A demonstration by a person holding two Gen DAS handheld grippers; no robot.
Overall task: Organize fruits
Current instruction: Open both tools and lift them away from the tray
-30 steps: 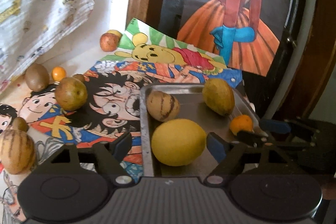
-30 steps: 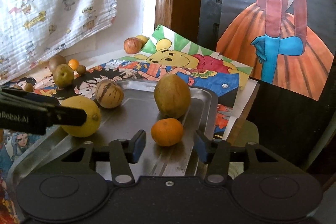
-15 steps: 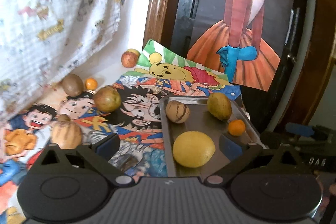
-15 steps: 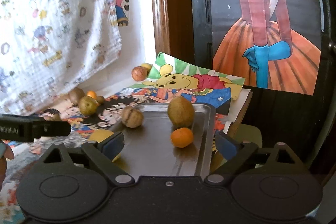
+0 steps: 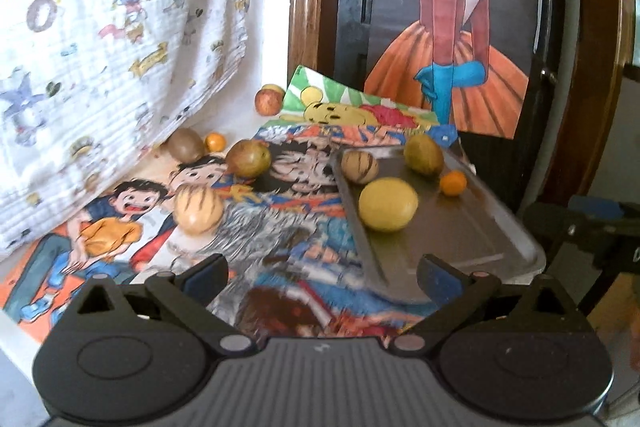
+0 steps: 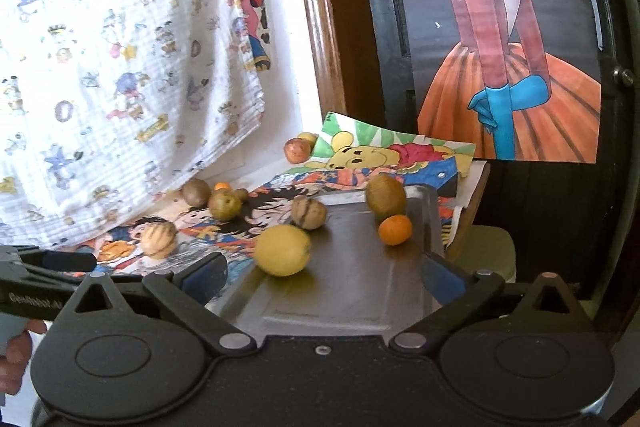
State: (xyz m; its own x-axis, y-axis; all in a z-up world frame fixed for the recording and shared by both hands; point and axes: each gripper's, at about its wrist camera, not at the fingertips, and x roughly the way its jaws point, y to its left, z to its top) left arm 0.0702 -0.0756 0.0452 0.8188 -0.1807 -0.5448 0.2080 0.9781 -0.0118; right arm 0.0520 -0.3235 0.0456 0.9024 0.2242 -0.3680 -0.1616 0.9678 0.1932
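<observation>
A metal tray (image 5: pixel 472 247) (image 6: pixel 352 291) lies on the cartoon-print table cover. It holds a yellow lemon (image 5: pixel 388 203) (image 6: pixel 283 249), a striped tan fruit (image 5: pixel 359 167) (image 6: pixel 308 212), a green-brown fruit (image 5: pixel 423 155) (image 6: pixel 386 195) and a small orange (image 5: pixel 453 183) (image 6: pixel 395 229). Off the tray lie another striped fruit (image 5: pixel 199 209) (image 6: pixel 160 239), a green-brown fruit (image 5: pixel 248 157) (image 6: pixel 225 204), a kiwi (image 5: pixel 185 145) (image 6: pixel 196 191), a tiny orange (image 5: pixel 215 142) and a red apple (image 5: pixel 268 101) (image 6: pixel 297 150). My left gripper (image 5: pixel 322 273) and right gripper (image 6: pixel 322 275) both stand open and empty, back from the tray's near edge.
A printed white cloth (image 5: pixel 100 47) hangs on the left. A wooden door frame (image 6: pixel 320 27) and a dark door with a poster (image 6: pixel 508 47) stand behind. The table ends just right of the tray. A hand (image 6: pixel 16 347) holds the left gripper.
Both grippers have pulled back and risen away from the tray, their jaws opening wider. The lemon and the small orange stay where they lay on the tray.
</observation>
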